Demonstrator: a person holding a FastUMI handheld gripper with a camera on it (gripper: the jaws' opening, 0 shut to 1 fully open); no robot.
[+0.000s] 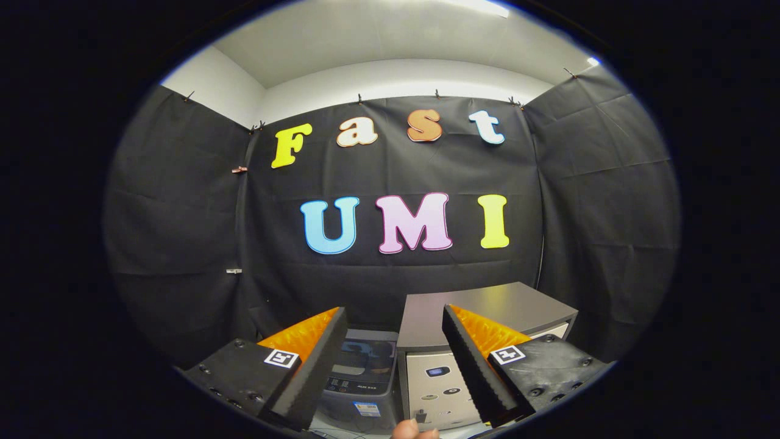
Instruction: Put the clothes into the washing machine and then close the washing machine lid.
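the gripper (393,314) gapes wide, its 2 fingers gripping nothing. beyond them sits the washing machine (364,372), lid down, just beside a grey cabinet (481,308).

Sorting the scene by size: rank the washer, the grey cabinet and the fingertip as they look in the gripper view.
1. Cabinet
2. Washer, partly hidden by the open claw
3. Fingertip, though nearest the camera

Small grey washing machine (364,372), lid closed, between and beyond the spread tongs (395,364).
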